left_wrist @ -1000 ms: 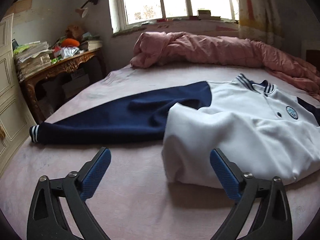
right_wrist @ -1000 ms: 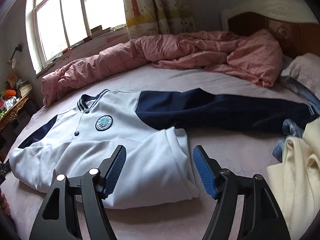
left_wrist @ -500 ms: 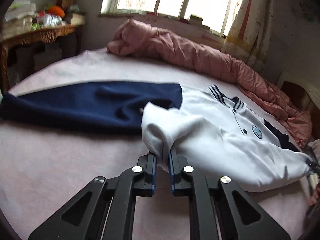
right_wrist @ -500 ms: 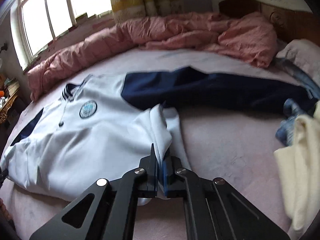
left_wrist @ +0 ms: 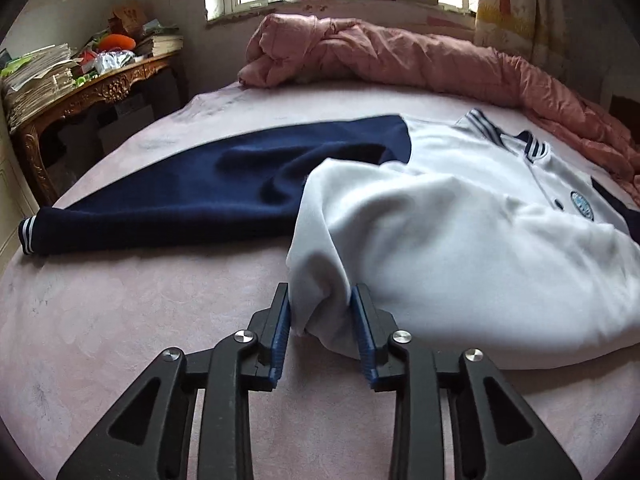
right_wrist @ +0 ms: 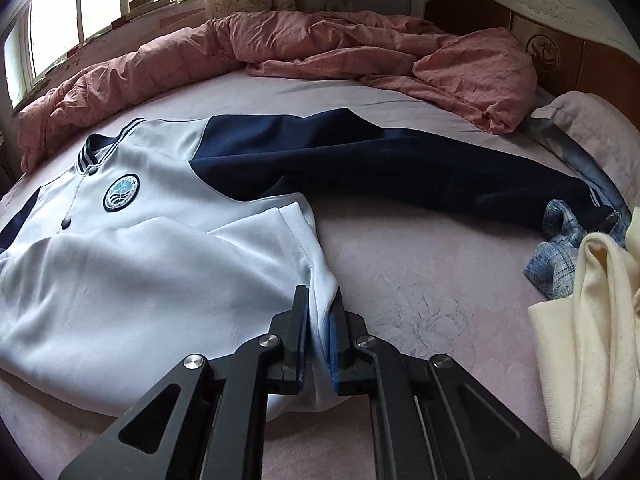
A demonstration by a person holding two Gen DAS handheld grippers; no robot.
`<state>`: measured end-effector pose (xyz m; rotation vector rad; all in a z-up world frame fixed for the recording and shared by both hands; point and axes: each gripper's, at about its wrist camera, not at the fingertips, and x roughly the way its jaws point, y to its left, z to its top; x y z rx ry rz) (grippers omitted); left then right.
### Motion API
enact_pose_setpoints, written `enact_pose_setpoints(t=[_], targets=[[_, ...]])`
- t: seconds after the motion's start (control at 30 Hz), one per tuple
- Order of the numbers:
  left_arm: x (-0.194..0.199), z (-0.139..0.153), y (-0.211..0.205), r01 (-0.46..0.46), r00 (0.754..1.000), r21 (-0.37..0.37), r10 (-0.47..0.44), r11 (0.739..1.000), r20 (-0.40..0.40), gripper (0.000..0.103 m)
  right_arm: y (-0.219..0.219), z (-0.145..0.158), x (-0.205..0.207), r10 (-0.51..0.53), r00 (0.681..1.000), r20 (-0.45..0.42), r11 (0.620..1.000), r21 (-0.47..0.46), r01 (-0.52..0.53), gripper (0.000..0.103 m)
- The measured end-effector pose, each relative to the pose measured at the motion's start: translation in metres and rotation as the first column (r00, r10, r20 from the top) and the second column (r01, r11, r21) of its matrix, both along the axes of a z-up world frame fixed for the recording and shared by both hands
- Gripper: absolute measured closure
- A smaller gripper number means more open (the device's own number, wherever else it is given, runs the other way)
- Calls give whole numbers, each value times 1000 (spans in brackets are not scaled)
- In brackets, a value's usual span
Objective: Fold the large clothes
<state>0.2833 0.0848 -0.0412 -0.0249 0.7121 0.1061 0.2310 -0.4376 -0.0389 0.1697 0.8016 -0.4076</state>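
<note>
Jacket (left_wrist: 460, 240) lies flat on the bed (left_wrist: 140, 320), sleeves stretching left and right; my left gripper (left_wrist: 322, 320) and right gripper (right_wrist: 319, 332) each pinch a near hem corner, collar directly beyond.

One white jacket (right_wrist: 152, 264) with two navy sleeves (right_wrist: 400, 164) lies on one bed (right_wrist: 420, 280). One pink quilt (right_wrist: 320, 48), two grippers, left (left_wrist: 322, 312) and right (right_wrist: 318, 320), and one cream garment (right_wrist: 592, 320). The blue checked cloth (right_wrist: 560, 248) is perhaps one piece. One side table (left_wrist: 100, 88).
</note>
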Motion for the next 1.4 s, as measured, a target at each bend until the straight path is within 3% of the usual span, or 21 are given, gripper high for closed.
enact_pose_setpoints(t=[0.07,0.17,0.27,0.33,0.37,0.4,0.47,0.5,0.53,0.6,0.67,0.7,0.8,0.87,0.93,1.0,1.07,1.2,1.27,1.33,1.4], targets=[[-13,11,-2,5,995,17,-7,1000,102,70,6,9,-3,16,999,52,999,-29,-14,95],[-30,27,-12,3,969,84,-24,996,244,44,18,27,-11,44,987,156,995,-96,-30,77],[-36,38,-23,47,948,108,-78,993,309,43,24,42,-18,47,969,241,991,-134,-14,70],[-32,41,-23,124,950,22,-126,992,285,48,18,49,-22,41,957,286,996,-90,-16,70],[-28,44,-20,188,950,-55,-168,981,262,64,14,52,-22,47,950,307,999,-39,-36,70],[-22,45,-22,251,943,-107,-218,962,251,72,10,54,-19,68,947,314,997,15,-77,70],[-3,49,-41,269,946,-65,-251,961,206,74,5,53,1,183,938,293,964,134,-230,71],[9,49,-53,272,948,-12,-266,962,176,75,4,48,14,223,937,270,948,165,-273,71],[20,48,-61,281,947,31,-282,959,150,75,3,41,24,209,947,243,954,163,-253,75],[49,39,-74,245,963,125,-256,962,84,73,-1,18,43,155,978,138,976,132,-173,77],[70,22,-72,123,990,196,-136,973,50,73,-12,-10,56,152,988,39,965,212,-157,81],[73,8,-66,64,996,220,-77,973,49,74,-22,-16,56,144,988,56,947,281,-154,82],[87,-11,-40,59,998,82,-57,995,-27,75,-48,-19,49,78,989,123,910,396,-121,103],[87,-11,-23,-14,1000,36,15,999,-21,76,-57,-25,47,38,991,128,896,434,-91,103],[88,-18,-12,-118,992,58,120,991,-45,76,-54,-21,46,25,992,120,916,396,-71,103],[87,-21,-7,-114,991,20,115,993,-61,76,-46,-19,47,30,994,103,940,335,-63,103],[87,-22,-9,-109,992,30,110,994,-58,76,-41,-15,48,30,995,91,957,284,-55,103],[80,-15,-12,-43,999,-3,43,999,-21,81,-39,2,35,1,993,115,983,184,-22,103],[74,-9,-11,-20,1000,-22,20,1000,9,81,-35,16,25,76,983,169,977,183,-107,102],[63,6,-16,-55,996,48,52,997,67,80,-25,27,20,161,966,202,949,239,-208,101],[45,34,-25,-49,983,108,29,993,179,80,-8,34,18,215,954,210,927,263,-267,101]])
